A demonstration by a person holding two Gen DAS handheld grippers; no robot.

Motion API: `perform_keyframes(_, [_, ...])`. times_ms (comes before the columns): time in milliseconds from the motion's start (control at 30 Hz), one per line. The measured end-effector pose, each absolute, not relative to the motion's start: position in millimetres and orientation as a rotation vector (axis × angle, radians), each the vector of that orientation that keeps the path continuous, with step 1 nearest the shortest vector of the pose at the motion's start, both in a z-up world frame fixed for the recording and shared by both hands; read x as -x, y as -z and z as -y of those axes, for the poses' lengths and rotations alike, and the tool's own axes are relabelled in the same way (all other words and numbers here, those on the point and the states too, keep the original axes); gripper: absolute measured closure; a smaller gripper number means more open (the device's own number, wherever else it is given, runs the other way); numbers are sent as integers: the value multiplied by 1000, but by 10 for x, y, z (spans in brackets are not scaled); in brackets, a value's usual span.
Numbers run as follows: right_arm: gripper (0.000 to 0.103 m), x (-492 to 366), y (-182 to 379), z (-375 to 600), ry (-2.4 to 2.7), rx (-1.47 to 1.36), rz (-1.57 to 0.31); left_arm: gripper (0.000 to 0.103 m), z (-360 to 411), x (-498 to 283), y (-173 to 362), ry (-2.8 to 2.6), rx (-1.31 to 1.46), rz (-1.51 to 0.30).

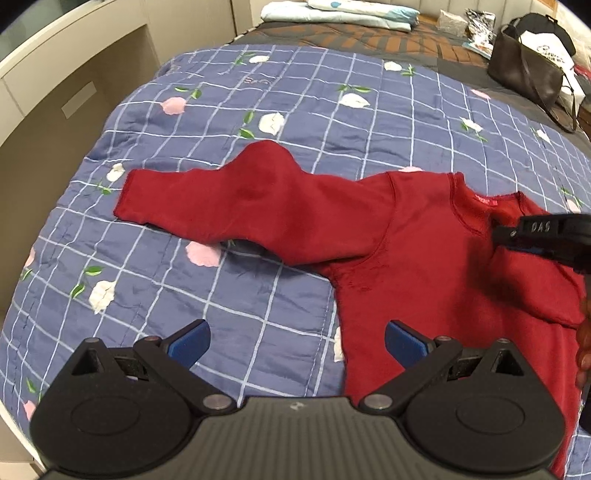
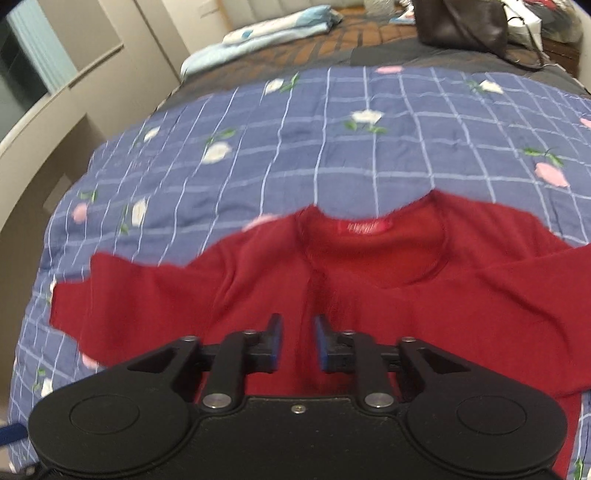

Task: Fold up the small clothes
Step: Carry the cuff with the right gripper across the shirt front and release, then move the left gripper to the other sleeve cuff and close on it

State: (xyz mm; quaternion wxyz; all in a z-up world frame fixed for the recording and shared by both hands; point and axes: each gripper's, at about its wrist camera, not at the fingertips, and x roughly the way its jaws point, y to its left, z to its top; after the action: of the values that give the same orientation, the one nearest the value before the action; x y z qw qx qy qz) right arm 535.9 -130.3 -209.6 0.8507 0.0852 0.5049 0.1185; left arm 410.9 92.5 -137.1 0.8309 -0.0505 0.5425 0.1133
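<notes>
A dark red sweater (image 1: 406,240) (image 2: 369,295) lies front up on a blue checked quilt (image 1: 258,92), its neck label toward the far side. Its left sleeve (image 1: 221,206) stretches out flat to the left. My left gripper (image 1: 297,341) hovers open and wide over the sweater's left side edge, with nothing between its pads. My right gripper (image 2: 298,334) (image 1: 498,238) is over the chest, its pads a narrow gap apart with a ridge of red cloth between them. In the left wrist view a flap of the sweater hangs under it.
A brown handbag (image 1: 524,74) (image 2: 458,22) and folded light blue bedding (image 1: 340,14) (image 2: 258,37) sit at the far end of the bed. Beige cabinets (image 1: 55,74) line the left side. A hand (image 1: 583,332) shows at the right edge.
</notes>
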Motion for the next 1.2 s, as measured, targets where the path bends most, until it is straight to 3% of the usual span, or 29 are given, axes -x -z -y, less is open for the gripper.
perform_keyframes(67, [41, -5281, 2089, 1337, -259, -187, -1071, 0, -893, -4171, 1417, -219, 100, -1154])
perform_keyframes(167, [24, -5118, 2033, 1527, -261, -209, -1061, 0, -790, -4281, 1479, -180, 89, -1152])
perform_keyframes(433, [7, -4800, 1987, 2617, -69, -300, -1034, 0, -248, -4644, 1620, -42, 90, -1117])
perform_keyframes(700, [7, -5042, 2097, 3781, 153, -448, -970, 0, 247, -5103, 1880, -21, 58, -1111])
perform_keyframes(1000, [25, -5737, 2507, 4401, 157, -650, -996, 0, 357, -5381, 2301, -90, -11, -1195])
perform_keyframes(1100, [49, -5851, 2568, 4382, 148, -635, -1020, 0, 337, -5397, 2379, -99, -15, -1214])
perform_keyframes(1167, [86, -5867, 2562, 4373, 155, -601, -1024, 0, 322, -5391, 2414, -106, -16, -1226])
perform_keyframes(1200, [88, -5859, 2555, 4389, 161, -593, -1019, 0, 315, -5393, 2430, -109, -16, -1231])
